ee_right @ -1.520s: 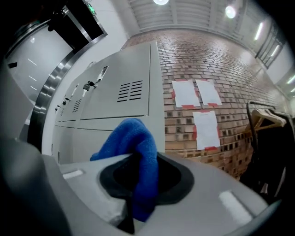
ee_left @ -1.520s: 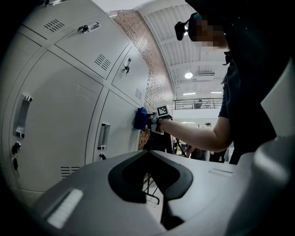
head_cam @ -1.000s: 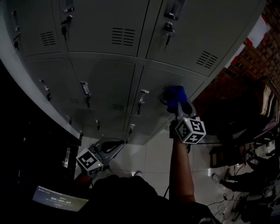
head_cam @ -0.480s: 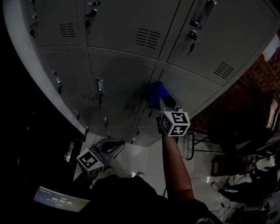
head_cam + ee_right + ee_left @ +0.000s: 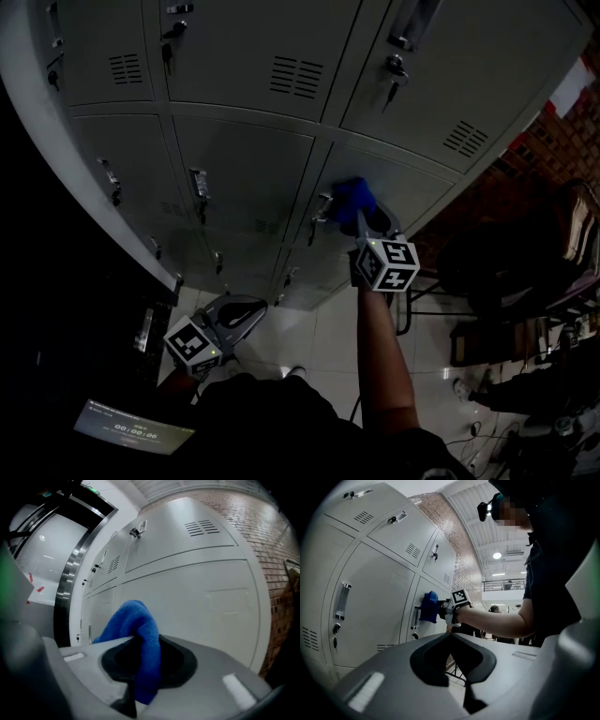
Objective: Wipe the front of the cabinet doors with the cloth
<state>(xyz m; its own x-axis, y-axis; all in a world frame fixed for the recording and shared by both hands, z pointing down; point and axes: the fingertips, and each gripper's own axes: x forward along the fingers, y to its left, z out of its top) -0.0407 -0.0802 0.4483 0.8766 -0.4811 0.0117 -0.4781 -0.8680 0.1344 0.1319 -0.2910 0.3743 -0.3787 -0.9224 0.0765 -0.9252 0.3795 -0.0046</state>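
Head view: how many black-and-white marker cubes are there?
2. One black-and-white marker cube is on the left gripper at lower left; the other on the right gripper, which holds a blue terry cloth. No others show.

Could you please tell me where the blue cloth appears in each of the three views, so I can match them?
Head view: blue cloth right of centre, at the tip of the right hand-held gripper, against the doors.
Left gripper view: left of centre, beside a door handle.
Right gripper view: lower centre, clamped between the jaws.
Shared landmark: the grey cabinet doors.
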